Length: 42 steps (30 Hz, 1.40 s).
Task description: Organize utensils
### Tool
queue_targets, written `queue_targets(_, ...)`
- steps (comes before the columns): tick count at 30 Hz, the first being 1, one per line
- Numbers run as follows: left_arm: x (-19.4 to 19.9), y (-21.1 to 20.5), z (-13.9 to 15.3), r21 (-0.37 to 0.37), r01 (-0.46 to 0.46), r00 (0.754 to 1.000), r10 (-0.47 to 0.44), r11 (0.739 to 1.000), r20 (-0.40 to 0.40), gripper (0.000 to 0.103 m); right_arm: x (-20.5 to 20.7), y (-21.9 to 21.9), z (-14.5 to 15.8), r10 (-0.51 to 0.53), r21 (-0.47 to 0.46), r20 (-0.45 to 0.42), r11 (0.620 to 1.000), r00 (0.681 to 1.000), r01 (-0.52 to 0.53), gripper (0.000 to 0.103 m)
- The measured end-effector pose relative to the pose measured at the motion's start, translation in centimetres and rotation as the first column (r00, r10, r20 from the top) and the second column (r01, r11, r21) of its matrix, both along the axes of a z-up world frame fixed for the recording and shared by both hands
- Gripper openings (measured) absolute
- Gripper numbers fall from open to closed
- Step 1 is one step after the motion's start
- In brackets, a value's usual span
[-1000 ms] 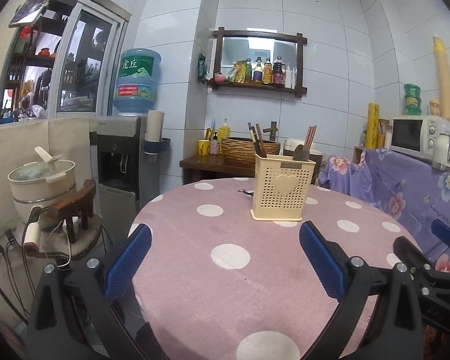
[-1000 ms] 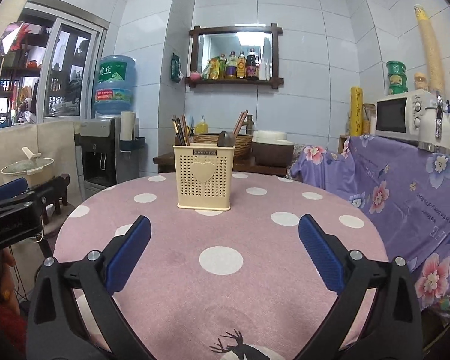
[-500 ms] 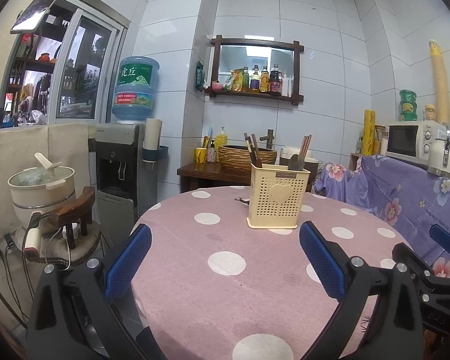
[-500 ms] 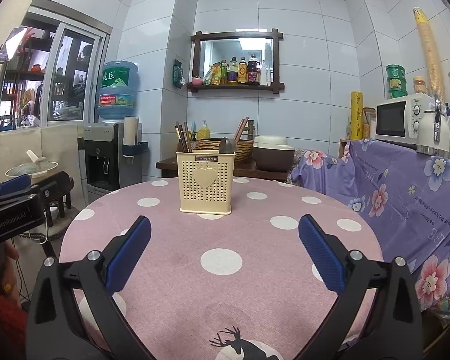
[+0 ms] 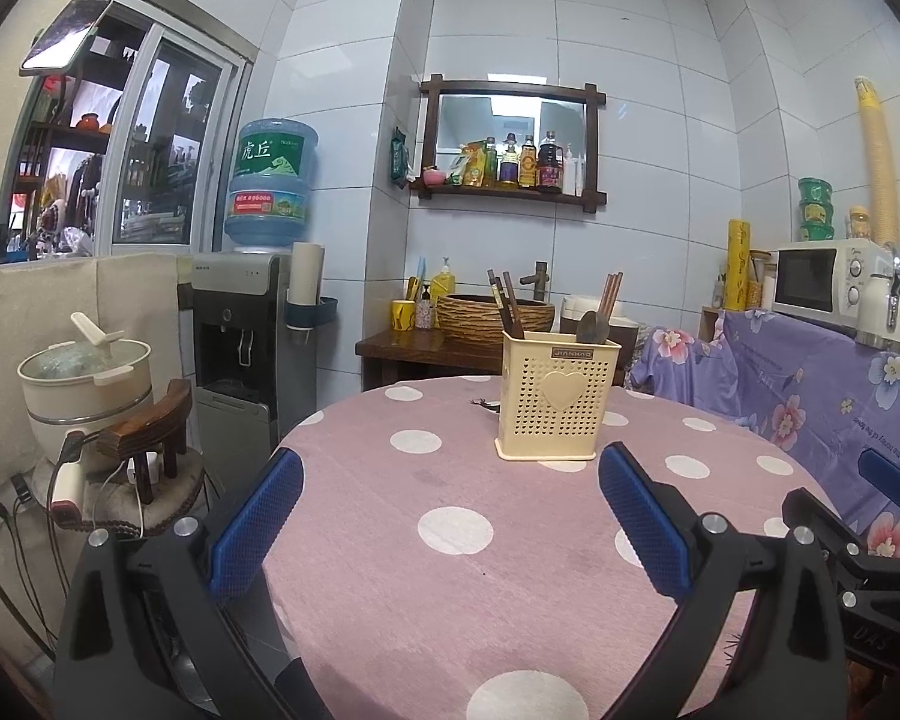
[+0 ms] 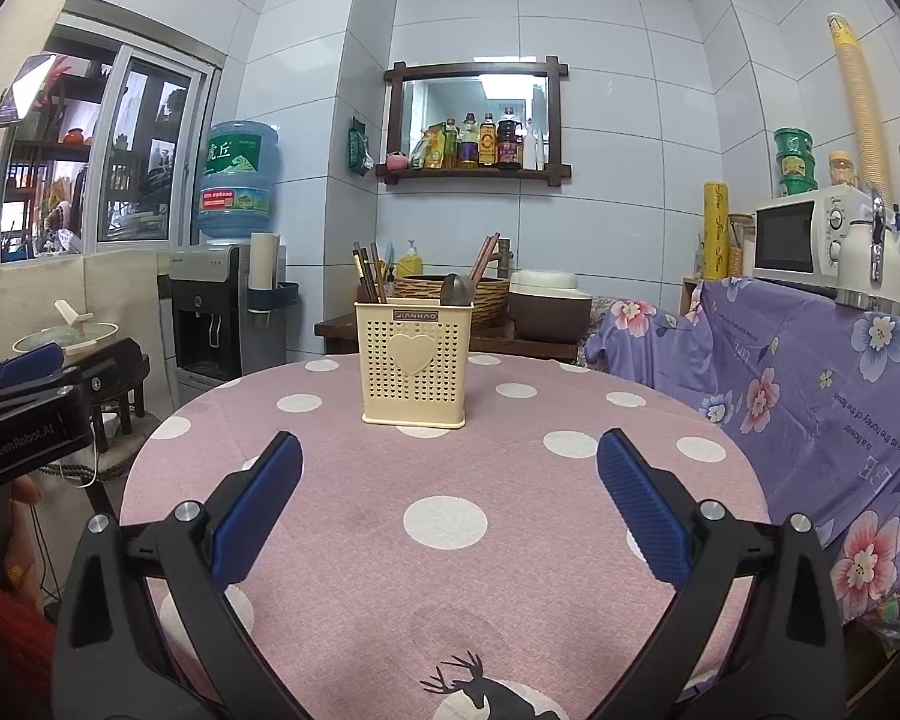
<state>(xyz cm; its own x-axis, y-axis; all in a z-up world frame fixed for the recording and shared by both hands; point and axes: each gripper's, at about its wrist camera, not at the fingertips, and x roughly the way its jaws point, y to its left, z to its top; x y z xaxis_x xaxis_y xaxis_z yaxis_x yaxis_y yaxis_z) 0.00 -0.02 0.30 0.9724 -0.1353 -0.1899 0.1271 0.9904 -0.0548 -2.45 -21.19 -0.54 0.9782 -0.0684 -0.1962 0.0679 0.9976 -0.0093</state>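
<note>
- Cream plastic holder [image 6: 413, 361] stands upright on the far half of the table [image 6: 450, 570], well beyond both grippers.
- Chopsticks [image 6: 369, 273] and a spoon [image 6: 455, 290] stick up out of it.
- Left gripper [image 5: 447, 507] is spread wide, empty, above the pink dotted cloth.
- Right gripper [image 6: 448, 492] is likewise spread and empty.
- Water dispenser [image 5: 243, 330] stands left; microwave [image 6: 795, 237] right.

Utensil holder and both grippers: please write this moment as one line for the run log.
left gripper: open, empty | right gripper: open, empty | utensil holder: upright on table, chopsticks and spoon inside | contact: none
</note>
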Motion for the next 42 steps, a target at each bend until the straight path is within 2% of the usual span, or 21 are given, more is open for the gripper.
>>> queue_targets(42,-0.11,0.06,-0.01,0.011,-0.009,1.0,0.009,1.0,0.009,0.098,0.12,-0.17,0.0,0.0,0.001,-0.003,1.0,1.0,0.0,0.097)
